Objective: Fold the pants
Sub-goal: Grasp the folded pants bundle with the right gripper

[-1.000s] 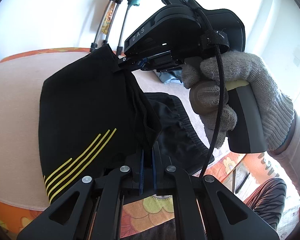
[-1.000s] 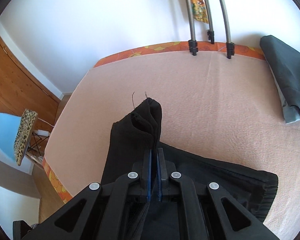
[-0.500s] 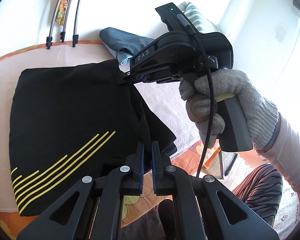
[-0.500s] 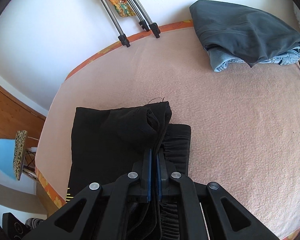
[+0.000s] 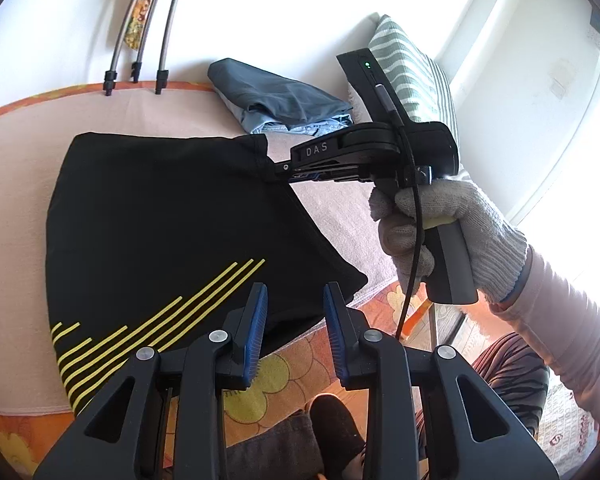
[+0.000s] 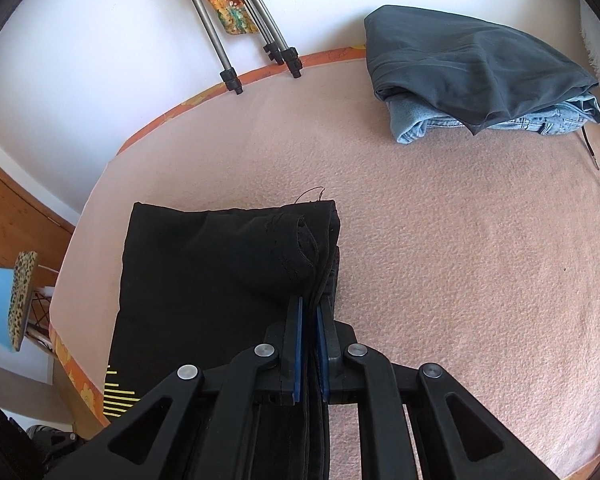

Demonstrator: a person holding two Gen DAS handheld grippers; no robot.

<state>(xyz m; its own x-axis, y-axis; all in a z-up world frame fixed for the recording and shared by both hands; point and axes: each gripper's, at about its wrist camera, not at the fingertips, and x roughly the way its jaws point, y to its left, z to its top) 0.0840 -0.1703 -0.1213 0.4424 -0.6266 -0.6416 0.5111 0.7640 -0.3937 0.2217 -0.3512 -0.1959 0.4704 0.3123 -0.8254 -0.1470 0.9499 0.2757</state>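
The black pants (image 5: 160, 232) with yellow stripes lie folded in a flat rectangle on the pink bed cover (image 5: 28, 128). My left gripper (image 5: 294, 304) is open and empty just above the pants' near edge. My right gripper (image 6: 309, 312) is shut on the right edge of the pants (image 6: 204, 280), several cloth layers between its blue pads. In the left wrist view the right gripper (image 5: 278, 170) pinches the pants' far right corner, held by a gloved hand (image 5: 440, 224).
A pile of folded grey and blue denim clothes (image 6: 476, 72) lies at the far right of the bed. Tripod legs (image 6: 236, 44) stand at the back wall. A striped pillow (image 5: 412, 64) leans by the window. The bed's floral edge (image 5: 260, 384) is near me.
My left gripper has opened and let go of the pants. The pants have come down flat on the bed, folded over. My right gripper still grips their edge.
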